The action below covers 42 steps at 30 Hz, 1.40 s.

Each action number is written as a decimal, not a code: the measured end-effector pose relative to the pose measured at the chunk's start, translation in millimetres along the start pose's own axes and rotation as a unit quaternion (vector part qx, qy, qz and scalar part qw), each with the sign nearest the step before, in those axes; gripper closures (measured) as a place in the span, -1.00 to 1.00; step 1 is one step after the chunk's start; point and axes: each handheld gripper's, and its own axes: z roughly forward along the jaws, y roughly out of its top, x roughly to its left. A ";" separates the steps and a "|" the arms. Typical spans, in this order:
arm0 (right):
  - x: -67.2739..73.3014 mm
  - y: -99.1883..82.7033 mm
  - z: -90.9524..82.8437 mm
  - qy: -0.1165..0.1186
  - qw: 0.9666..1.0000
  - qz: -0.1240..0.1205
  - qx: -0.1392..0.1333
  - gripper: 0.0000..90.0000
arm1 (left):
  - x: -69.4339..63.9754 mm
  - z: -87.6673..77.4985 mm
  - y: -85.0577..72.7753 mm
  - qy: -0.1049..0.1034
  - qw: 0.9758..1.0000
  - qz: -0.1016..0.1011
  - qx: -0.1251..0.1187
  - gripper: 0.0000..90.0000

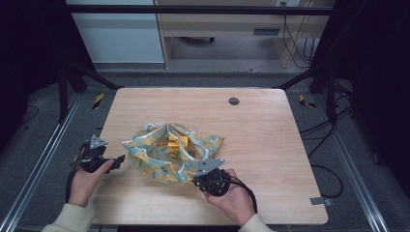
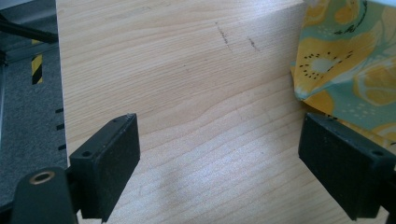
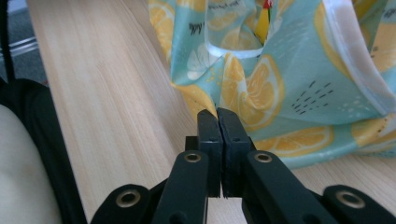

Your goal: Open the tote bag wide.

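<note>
At the table's left edge the left gripper (image 1: 117, 162) rests low, its jaws spread wide over bare wood with nothing between them; the lemon-print bag (image 1: 169, 152) lies just beside its right jaw. The bag sits crumpled near the middle of the wooden table (image 1: 261, 140), a yellow packet (image 1: 175, 143) inside its open mouth. At the bag's near right corner the right gripper (image 1: 197, 181) has its jaws pressed together, tips at the fabric (image 3: 261, 93); whether cloth is pinched cannot be told. A dark round grommet (image 1: 233, 101) sits well beyond.
</note>
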 end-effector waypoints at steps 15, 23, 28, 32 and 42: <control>-9.4 27.5 -43.0 -0.038 0.998 0.010 -0.042 0.33 | -0.9 2.0 -0.6 0.000 1.000 0.002 0.006 -0.72; -35.3 72.7 -30.6 -0.058 0.997 0.018 -0.045 0.15 | -0.7 2.5 -0.5 -0.001 1.000 0.004 0.008 -0.71; -53.9 98.2 -6.9 -0.063 0.997 0.032 -0.035 0.05 | -1.2 3.3 -0.1 -0.004 1.000 0.005 0.006 -0.71; -60.6 106.6 9.8 -0.057 0.997 0.042 -0.023 0.01 | -1.3 3.6 0.1 -0.005 1.000 0.006 0.006 -0.71; -60.6 111.6 19.3 -0.044 0.998 0.030 -0.031 0.95 | -1.0 3.9 0.5 -0.006 1.000 0.005 0.006 -0.71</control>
